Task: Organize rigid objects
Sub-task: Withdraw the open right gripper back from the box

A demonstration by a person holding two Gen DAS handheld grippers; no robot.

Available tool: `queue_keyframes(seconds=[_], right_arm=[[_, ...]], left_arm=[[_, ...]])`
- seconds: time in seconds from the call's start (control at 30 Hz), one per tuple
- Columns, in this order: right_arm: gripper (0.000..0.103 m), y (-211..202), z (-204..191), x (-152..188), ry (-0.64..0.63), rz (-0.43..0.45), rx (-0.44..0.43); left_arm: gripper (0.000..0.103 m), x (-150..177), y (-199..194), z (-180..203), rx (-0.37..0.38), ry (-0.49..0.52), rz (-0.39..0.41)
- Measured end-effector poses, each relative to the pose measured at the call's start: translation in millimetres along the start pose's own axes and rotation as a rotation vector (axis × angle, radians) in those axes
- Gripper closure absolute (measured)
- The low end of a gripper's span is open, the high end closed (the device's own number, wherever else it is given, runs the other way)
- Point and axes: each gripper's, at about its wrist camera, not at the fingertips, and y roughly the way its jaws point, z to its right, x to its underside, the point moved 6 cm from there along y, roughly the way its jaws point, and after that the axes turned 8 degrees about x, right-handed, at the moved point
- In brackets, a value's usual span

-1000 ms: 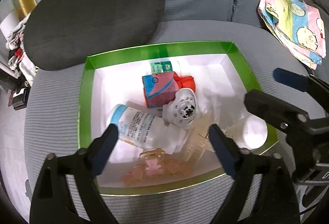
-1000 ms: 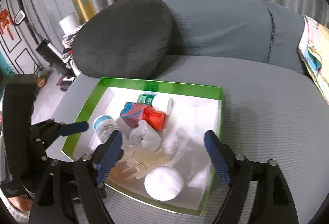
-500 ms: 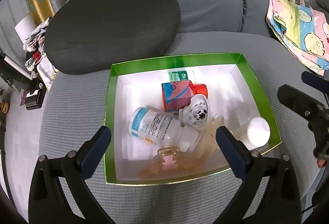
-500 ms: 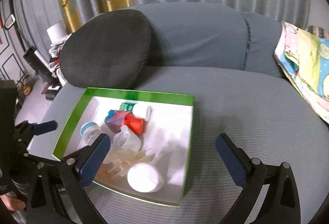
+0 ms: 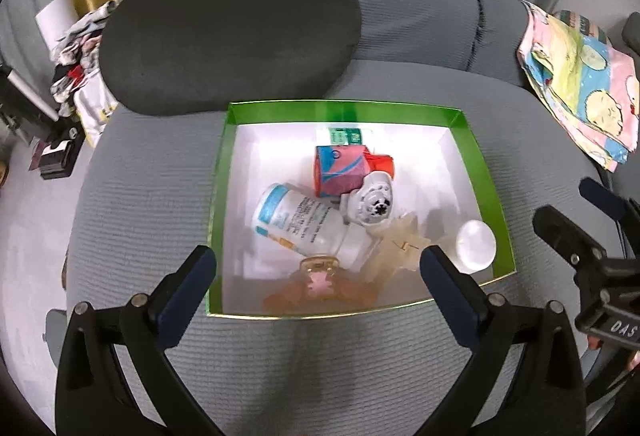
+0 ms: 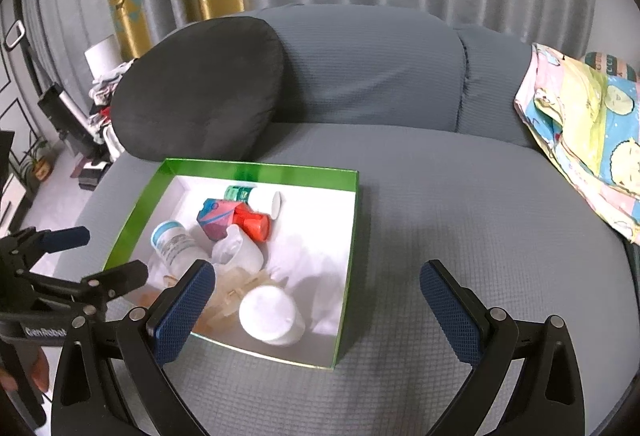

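Observation:
A green-rimmed white box (image 5: 218, 188) (image 6: 352, 236) rests on the grey sofa seat and holds several items. Among them are a white bottle with a blue band (image 5: 296, 220) (image 6: 172, 242), a red and blue carton (image 5: 340, 168) (image 6: 218, 216), a white round cap piece (image 5: 374, 202), a white jar (image 5: 476, 240) (image 6: 270, 314) and a pink hair clip (image 5: 318, 278). My left gripper (image 5: 318, 268) hangs open above the box's near edge, holding nothing. My right gripper (image 6: 318, 286) is open and empty over the box's right side.
A dark oval cushion (image 5: 228, 24) (image 6: 200, 88) leans behind the box. A colourful cartoon cloth (image 5: 580, 76) (image 6: 588, 128) lies on the right of the sofa. Bare grey seat (image 6: 480, 212) stretches right of the box. Clutter (image 5: 76, 48) sits on the floor at left.
Both grippers opened wider and drew back and up from the box, so it looks smaller and further away. The items inside stayed put.

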Motion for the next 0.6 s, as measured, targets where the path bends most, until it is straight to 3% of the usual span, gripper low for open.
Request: queue_keyframes(seconds=[0.23, 0.6], right_arm=[[0.0, -7, -7, 8, -0.021, -0.008, 0.003], [0.0, -16, -24, 9, -0.042, 0.0, 0.007]], left_arm=[[0.001, 5, -8, -4, -0.027, -0.004, -0.025], [0.001, 6, -18, -11, -0.001, -0.023, -0.033]])
